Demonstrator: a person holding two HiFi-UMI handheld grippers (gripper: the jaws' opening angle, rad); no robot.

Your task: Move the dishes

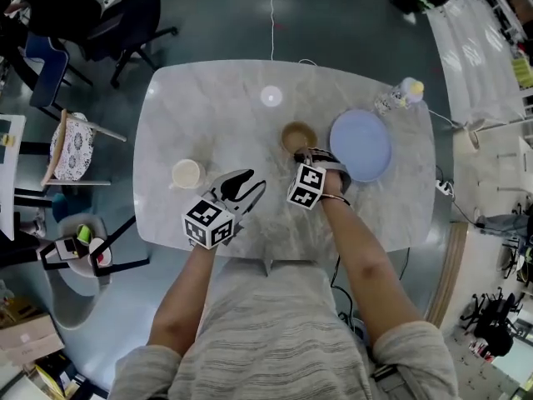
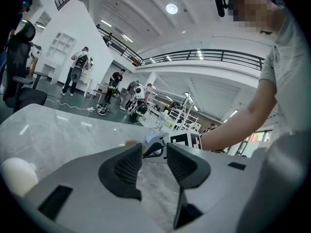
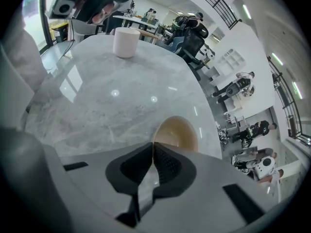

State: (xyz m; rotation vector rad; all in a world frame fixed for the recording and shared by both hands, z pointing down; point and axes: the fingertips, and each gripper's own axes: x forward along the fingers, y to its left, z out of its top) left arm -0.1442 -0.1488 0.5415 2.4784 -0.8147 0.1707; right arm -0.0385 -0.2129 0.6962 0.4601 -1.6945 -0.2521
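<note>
A brown bowl (image 1: 296, 134) stands mid-table, left of a light blue plate (image 1: 361, 144). My right gripper (image 1: 308, 153) is at the bowl's near rim. In the right gripper view its jaws (image 3: 153, 147) are pressed together on the rim of the bowl (image 3: 179, 132), so it is shut on it. A cream cup (image 1: 187, 174) stands toward the table's left; it also shows in the right gripper view (image 3: 126, 41). My left gripper (image 1: 248, 187) hovers between cup and bowl, open, with only bare marble between its fingers (image 2: 154, 154).
A clear water bottle (image 1: 400, 95) lies at the far right corner of the marble table (image 1: 208, 107). Office chairs (image 1: 125, 23) and a wooden chair with a patterned seat (image 1: 72, 146) stand around the left side. The table's near edge is right below my forearms.
</note>
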